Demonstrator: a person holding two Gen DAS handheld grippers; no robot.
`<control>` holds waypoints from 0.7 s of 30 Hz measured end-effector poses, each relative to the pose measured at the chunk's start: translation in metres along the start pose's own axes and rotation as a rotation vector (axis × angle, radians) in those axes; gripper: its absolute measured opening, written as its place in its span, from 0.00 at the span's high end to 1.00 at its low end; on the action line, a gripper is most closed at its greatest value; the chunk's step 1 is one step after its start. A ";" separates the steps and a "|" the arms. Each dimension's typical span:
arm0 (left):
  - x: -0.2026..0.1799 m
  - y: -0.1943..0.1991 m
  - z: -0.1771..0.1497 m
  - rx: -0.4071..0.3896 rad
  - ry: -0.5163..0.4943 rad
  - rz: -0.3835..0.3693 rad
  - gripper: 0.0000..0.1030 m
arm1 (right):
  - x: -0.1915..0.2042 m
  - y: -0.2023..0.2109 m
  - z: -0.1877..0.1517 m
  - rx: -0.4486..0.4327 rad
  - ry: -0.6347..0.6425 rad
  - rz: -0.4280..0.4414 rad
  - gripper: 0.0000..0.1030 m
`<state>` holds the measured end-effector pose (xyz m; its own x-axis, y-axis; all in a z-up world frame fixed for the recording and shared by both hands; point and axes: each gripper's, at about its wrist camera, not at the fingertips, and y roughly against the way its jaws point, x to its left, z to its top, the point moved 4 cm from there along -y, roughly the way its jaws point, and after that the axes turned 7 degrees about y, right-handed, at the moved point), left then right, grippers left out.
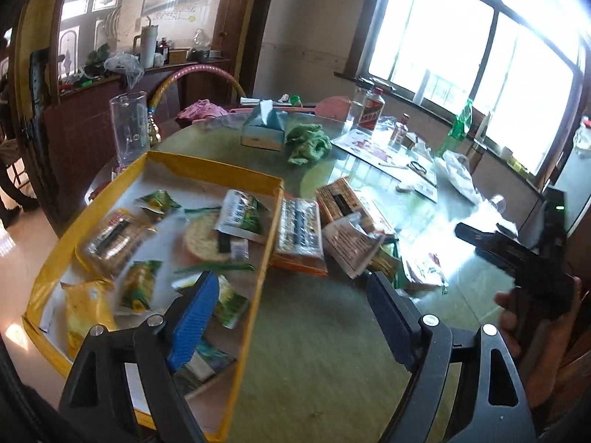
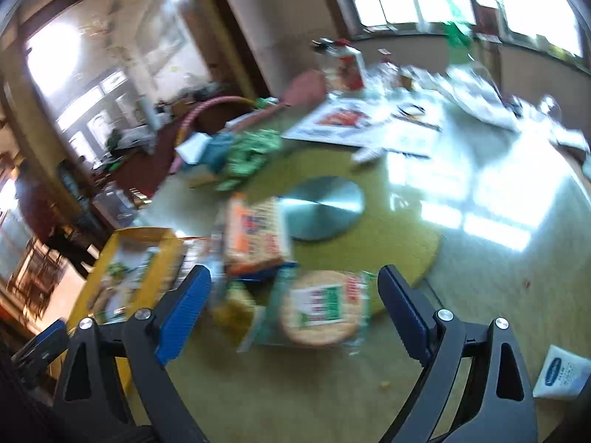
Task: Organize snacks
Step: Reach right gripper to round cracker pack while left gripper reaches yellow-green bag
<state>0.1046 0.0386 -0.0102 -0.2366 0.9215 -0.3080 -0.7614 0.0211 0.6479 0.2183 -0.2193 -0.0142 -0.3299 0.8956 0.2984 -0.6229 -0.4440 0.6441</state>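
Observation:
A yellow box on the left of the round table holds several snack packets, among them green sachets and a round cracker pack. Loose packets lie just right of the box, including an orange-edged cracker pack. My left gripper is open and empty. Its left finger hangs over the box's near corner and its right finger over bare table. In the blurred right wrist view, my right gripper is open and empty above a round cracker packet with a green label. An orange packet lies beyond it, and the yellow box sits to the left.
A green cloth, a tissue box, bottles and papers crowd the table's far side. A glass jug stands behind the box. A person's hand is at the right. A metal disc marks the table centre, and a white packet lies near right.

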 end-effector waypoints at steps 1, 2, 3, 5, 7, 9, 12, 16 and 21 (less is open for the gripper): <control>-0.004 -0.001 -0.003 0.001 -0.007 0.003 0.20 | -0.010 -0.009 -0.006 0.020 -0.042 0.003 0.11; -0.008 -0.005 -0.006 0.006 -0.018 0.006 0.20 | -0.017 -0.020 -0.012 0.061 -0.076 -0.006 0.11; -0.011 -0.006 -0.009 0.009 -0.022 0.007 0.20 | -0.021 -0.028 -0.017 0.102 -0.098 0.001 0.11; -0.018 -0.010 -0.015 0.016 -0.016 -0.001 0.20 | -0.025 -0.032 -0.022 0.121 -0.133 0.041 0.11; -0.023 -0.016 -0.021 0.035 -0.012 -0.004 0.20 | -0.025 -0.035 -0.024 0.127 -0.124 0.028 0.11; -0.030 -0.021 -0.027 0.054 -0.026 -0.009 0.20 | -0.024 -0.045 -0.028 0.160 -0.105 -0.015 0.11; -0.042 -0.027 -0.032 0.068 -0.086 0.022 0.20 | -0.018 -0.055 -0.035 0.195 -0.061 -0.046 0.11; -0.048 -0.029 -0.038 0.077 -0.129 0.043 0.20 | -0.004 -0.063 -0.039 0.213 0.080 -0.168 0.09; -0.052 -0.034 -0.043 0.080 -0.152 0.046 0.20 | 0.000 -0.066 -0.043 0.221 0.154 -0.197 0.08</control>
<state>0.1167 -0.0269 -0.0456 -0.1711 0.9702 -0.1717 -0.6999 0.0030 0.7142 0.2292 -0.1914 -0.0866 -0.3319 0.9418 0.0541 -0.5220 -0.2311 0.8210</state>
